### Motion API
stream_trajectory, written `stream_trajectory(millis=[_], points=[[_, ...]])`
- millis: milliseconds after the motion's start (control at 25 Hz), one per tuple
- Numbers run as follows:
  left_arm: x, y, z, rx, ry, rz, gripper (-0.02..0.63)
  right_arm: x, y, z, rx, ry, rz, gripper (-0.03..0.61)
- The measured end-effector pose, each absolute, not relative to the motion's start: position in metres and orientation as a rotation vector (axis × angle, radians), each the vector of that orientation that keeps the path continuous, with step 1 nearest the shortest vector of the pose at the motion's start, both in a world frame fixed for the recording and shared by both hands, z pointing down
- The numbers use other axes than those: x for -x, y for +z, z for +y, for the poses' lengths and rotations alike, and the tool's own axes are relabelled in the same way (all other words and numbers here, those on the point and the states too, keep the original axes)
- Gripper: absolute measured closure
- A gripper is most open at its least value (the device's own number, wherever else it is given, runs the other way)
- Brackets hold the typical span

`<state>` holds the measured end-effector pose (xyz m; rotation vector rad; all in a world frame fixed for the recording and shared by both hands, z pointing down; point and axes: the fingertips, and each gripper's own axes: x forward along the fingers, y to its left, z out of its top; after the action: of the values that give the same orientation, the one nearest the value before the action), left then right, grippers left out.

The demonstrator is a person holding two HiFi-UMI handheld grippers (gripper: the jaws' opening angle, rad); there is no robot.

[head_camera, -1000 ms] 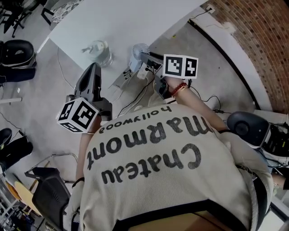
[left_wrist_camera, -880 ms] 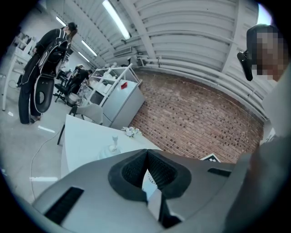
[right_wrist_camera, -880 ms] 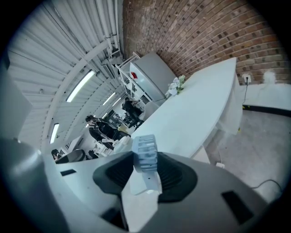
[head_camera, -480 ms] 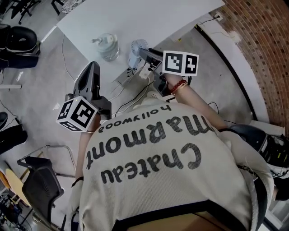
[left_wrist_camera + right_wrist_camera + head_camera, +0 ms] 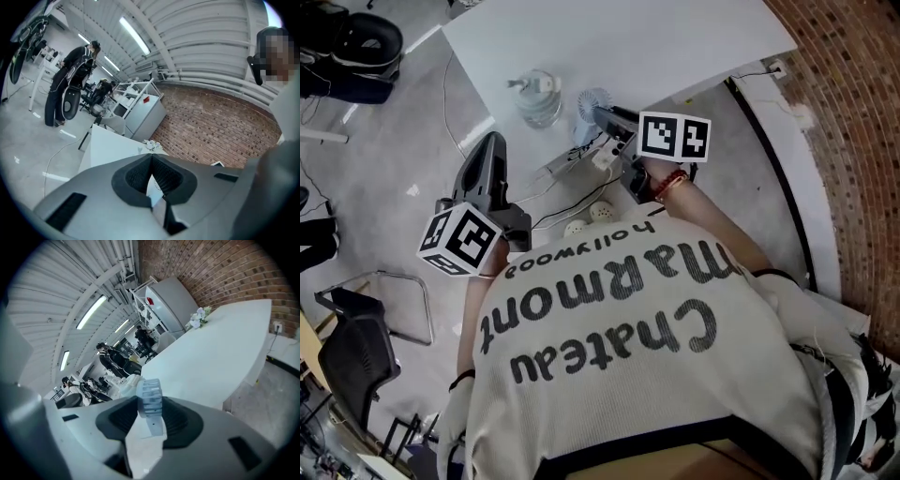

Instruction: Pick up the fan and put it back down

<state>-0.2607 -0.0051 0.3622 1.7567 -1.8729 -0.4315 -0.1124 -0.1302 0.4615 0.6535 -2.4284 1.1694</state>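
Right claw [image 5: 149,417], fan [image 5: 149,397] farther over table [image 5: 211,348]

upside down across the middle of the head view, the person's pale shirt [image 5: 656,309] reads "chateau marmont" in large dark letters, with a smaller "hollywood" just above it in the frame. black-and-white square markers, without letters, show on the cube [image 5: 461,239] of the left gripper [image 5: 492,142], left of centre, and the cube [image 5: 674,137] of the right gripper [image 5: 602,114], upper centre. a red patch, possibly a label, on the white cabinet [image 5: 140,117] in the left gripper view is too small to read.
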Motion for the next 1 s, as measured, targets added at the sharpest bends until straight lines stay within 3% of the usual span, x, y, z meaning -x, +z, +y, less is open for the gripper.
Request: stream_trajectory(millis=[1000], points=[[0.295,0.398,0.001,-1.488,-0.383,-2.053,0.614,0.156,0.492,-0.191,-0.639,0.909,-2.427,0.413]])
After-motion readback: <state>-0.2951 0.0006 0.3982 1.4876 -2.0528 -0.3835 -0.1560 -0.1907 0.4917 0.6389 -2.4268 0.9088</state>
